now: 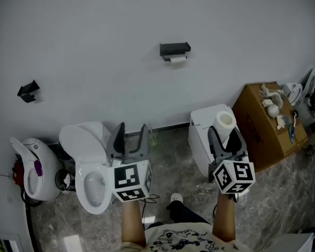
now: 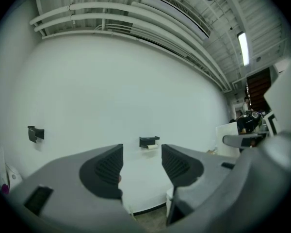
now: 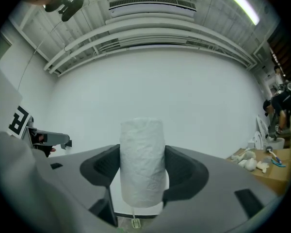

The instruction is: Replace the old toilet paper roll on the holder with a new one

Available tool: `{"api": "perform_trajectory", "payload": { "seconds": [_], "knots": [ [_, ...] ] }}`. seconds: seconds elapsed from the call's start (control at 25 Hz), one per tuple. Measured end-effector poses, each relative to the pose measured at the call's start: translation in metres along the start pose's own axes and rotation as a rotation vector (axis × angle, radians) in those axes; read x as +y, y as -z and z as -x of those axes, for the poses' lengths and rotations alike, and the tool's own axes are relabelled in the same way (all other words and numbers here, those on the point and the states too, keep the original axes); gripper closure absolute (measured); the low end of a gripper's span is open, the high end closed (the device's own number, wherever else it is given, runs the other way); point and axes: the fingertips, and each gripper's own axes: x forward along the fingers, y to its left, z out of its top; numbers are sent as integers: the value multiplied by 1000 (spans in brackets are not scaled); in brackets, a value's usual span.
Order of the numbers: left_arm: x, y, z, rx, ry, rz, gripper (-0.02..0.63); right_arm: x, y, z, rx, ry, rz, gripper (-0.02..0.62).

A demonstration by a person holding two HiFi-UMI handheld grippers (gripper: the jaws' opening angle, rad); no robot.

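Observation:
A black wall holder (image 1: 174,49) carries the small white remnant of the old roll (image 1: 177,59) high on the white wall; the left gripper view shows the holder (image 2: 149,141) far off between its jaws. My right gripper (image 1: 227,140) is shut on a new white toilet paper roll (image 1: 225,124), held upright; in the right gripper view the roll (image 3: 141,160) fills the gap between both pads. My left gripper (image 1: 130,140) stands open and empty above the toilet.
A white toilet (image 1: 92,169) with its lid up stands at the left, a white cabinet (image 1: 202,135) at the middle, a cardboard box (image 1: 266,124) with clutter at the right. A second black bracket (image 1: 28,91) is on the wall, and a white appliance (image 1: 34,168) stands far left.

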Motion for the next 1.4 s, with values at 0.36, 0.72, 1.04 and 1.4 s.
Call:
{"api": "perform_trajectory", "payload": {
  "seconds": [0.36, 0.72, 1.04, 1.4],
  "knots": [
    [8, 1, 1, 10, -80, 17, 376, 5, -4, -23, 22, -81, 19, 302],
    [18, 2, 8, 39, -136, -4, 376, 12, 3, -34, 49, -127, -9, 302],
    [24, -5, -2, 1, -144, -23, 376, 15, 0, -46, 17, -131, -12, 302],
    [26, -27, -38, -94, -113, -67, 376, 10, -22, -75, -89, -117, 3, 302]
  ]
}}
